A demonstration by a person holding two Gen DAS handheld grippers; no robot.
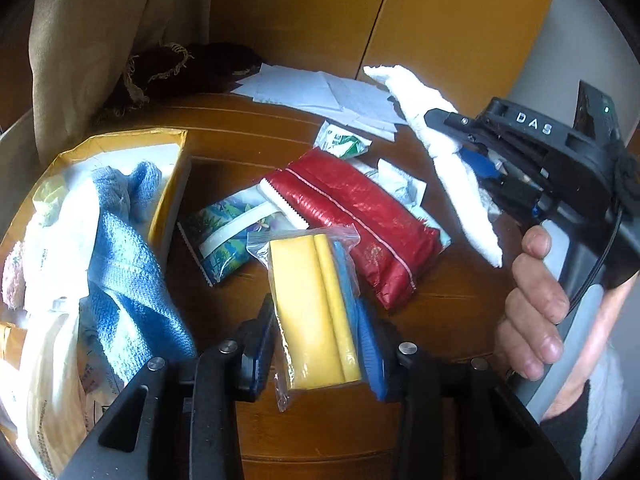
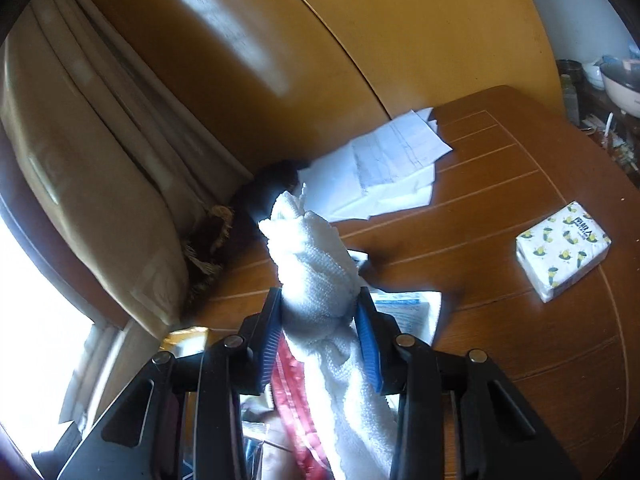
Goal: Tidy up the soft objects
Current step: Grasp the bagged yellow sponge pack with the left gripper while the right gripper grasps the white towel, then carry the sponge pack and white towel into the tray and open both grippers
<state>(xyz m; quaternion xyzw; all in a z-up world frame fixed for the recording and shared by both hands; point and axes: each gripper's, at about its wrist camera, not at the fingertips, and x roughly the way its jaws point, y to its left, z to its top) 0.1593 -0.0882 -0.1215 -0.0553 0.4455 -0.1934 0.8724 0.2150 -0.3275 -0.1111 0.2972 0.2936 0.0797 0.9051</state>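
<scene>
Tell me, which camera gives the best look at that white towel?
The left wrist view: the white towel shows nearly whole there, hanging lifted above the table from the right gripper. The right wrist view shows only its bunched middle squeezed between the blue fingers.

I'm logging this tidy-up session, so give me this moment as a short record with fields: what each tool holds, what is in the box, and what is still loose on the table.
left tool: shut on clear bag of yellow cloths
right tool: shut on white towel, lifted off table
yellow box: blue towel inside
loose on table: red pouch, floral pack, tissue pack, papers
</scene>
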